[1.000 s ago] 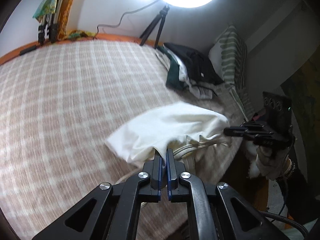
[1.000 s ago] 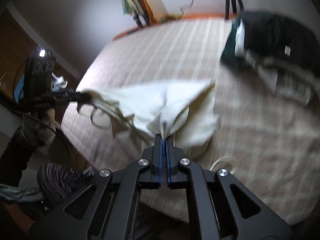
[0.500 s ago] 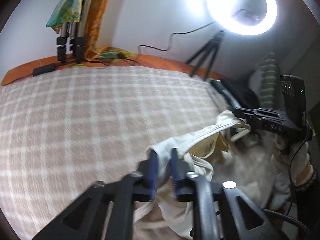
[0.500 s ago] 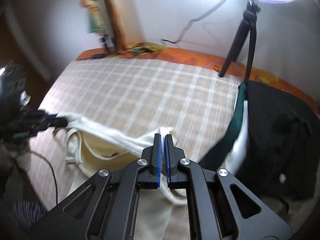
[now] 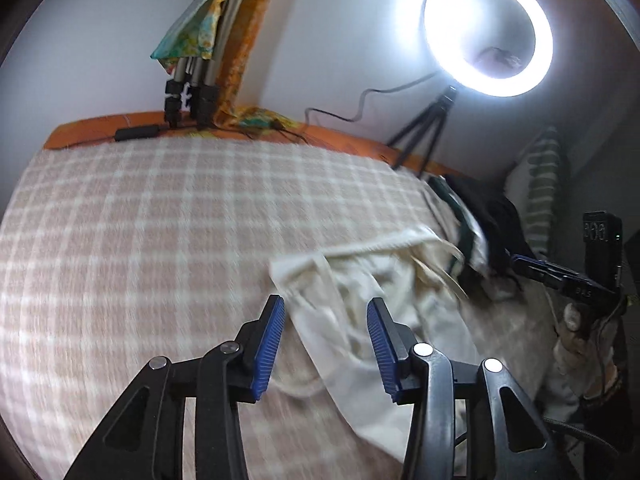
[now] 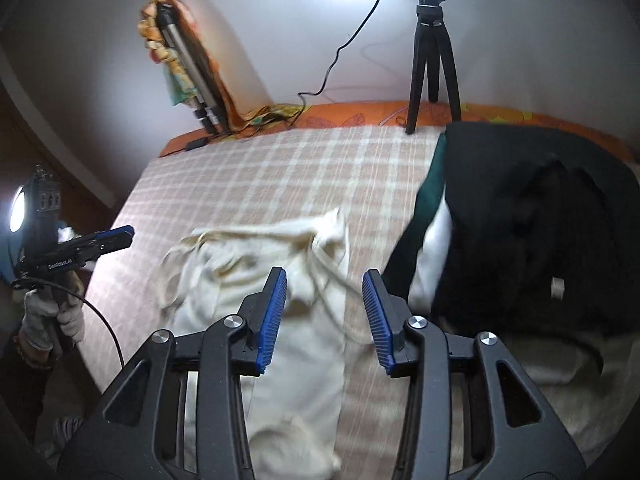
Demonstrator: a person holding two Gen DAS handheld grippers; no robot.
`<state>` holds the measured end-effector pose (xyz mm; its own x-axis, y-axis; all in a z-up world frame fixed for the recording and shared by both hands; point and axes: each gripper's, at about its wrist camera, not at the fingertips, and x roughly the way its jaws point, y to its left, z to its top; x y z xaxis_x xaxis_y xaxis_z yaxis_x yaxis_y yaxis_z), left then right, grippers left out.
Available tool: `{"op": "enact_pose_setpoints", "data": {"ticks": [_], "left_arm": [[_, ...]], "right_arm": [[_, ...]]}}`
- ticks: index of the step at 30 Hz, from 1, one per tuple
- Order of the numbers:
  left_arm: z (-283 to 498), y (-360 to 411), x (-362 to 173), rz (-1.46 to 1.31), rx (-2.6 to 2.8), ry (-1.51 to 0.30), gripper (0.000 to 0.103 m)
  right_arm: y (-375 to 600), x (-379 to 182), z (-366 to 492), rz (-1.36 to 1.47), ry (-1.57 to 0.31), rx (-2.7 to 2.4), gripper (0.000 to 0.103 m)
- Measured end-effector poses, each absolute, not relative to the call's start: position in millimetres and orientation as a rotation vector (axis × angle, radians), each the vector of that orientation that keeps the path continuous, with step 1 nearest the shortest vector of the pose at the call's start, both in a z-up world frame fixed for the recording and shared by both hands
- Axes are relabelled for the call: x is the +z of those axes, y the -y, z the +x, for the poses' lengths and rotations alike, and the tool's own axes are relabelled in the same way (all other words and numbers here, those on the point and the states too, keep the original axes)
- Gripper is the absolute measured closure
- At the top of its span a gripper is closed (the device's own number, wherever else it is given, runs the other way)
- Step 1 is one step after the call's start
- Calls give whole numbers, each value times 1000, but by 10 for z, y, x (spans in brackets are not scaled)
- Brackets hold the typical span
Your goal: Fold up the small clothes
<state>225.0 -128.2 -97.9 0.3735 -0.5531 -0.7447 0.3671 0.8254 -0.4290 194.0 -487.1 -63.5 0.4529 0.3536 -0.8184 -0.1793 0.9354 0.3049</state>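
A cream-white small garment with drawstrings (image 5: 372,280) lies rumpled on the checked bedspread (image 5: 160,220); it also shows in the right wrist view (image 6: 280,264). My left gripper (image 5: 326,340) is open and empty, just above the garment's near-left edge. My right gripper (image 6: 325,316) is open and empty above the garment's right part. Each gripper shows in the other's view: the right one (image 5: 560,276) at the far right, the left one (image 6: 96,242) at the far left.
A pile of dark and green clothes (image 6: 540,220) lies right of the garment, also in the left wrist view (image 5: 480,216). A ring light on a tripod (image 5: 488,32) and a folded tripod (image 6: 192,76) stand at the bed's far edge. A striped pillow (image 5: 540,192) is beyond the pile.
Both grippers held the garment up a second ago. They have let it go and opened; the garment now lies on the bed.
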Motion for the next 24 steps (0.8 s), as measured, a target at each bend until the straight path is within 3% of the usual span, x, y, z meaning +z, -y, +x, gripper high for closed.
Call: {"op": "enact_pose_setpoints", "data": {"ticks": [8, 10, 15, 18, 24], "left_arm": [[1013, 1655, -962, -129, -749, -1085, 57], [704, 1811, -1026, -70, -776, -1072, 49], [163, 2141, -1319, 118, -773, -1078, 48], [63, 2169, -1467, 197, -707, -1058, 48], [167, 2040, -1675, 232, -614, -1057, 48]], "right_arm": [[5028, -919, 820, 203, -1109, 392, 61], [5001, -1020, 632, 175, -1127, 404, 61], [4880, -1239, 367, 84, -1156, 411, 60], [4782, -1372, 322, 38, -1156, 413, 48], [4729, -1568, 414, 15, -1143, 400, 47]]}}
